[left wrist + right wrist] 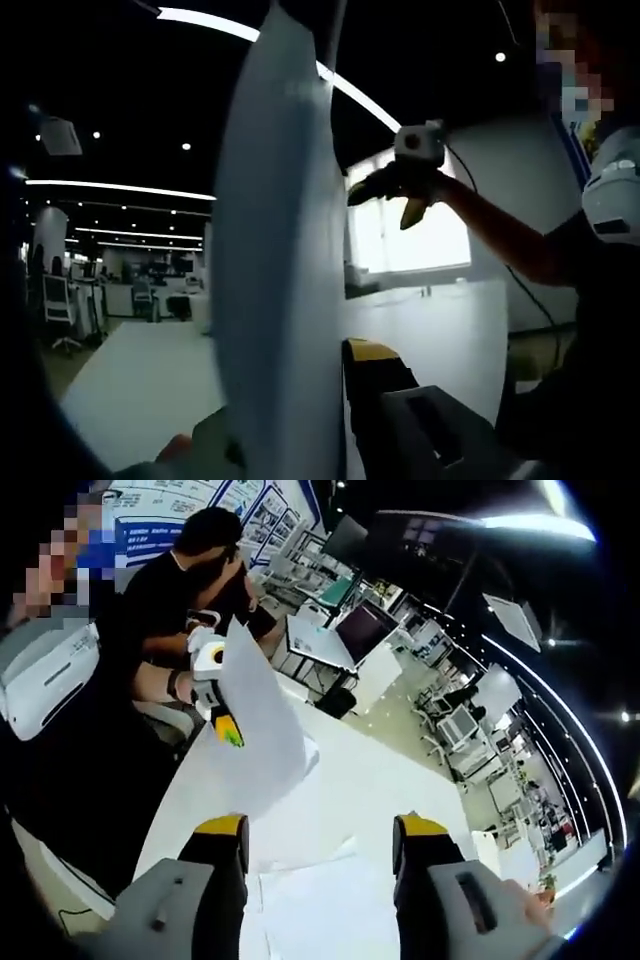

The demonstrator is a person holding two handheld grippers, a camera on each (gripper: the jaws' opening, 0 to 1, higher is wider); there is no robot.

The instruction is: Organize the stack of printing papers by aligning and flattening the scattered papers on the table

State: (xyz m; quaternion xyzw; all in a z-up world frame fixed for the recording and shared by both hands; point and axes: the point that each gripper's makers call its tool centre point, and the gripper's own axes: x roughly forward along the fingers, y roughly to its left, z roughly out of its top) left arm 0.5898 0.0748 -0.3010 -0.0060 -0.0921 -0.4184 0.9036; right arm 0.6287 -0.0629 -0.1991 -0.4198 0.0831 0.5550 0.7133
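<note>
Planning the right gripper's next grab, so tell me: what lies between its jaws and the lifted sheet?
In the right gripper view, loose papers on the white table lie between the right gripper and the lifted sheet.

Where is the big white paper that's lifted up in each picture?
Left gripper view: the sheet of paper stands tall in the middle, held in this gripper's own jaws.
Right gripper view: the same sheet hangs left of centre from the left gripper.
Shared landmark: the white table.
</note>
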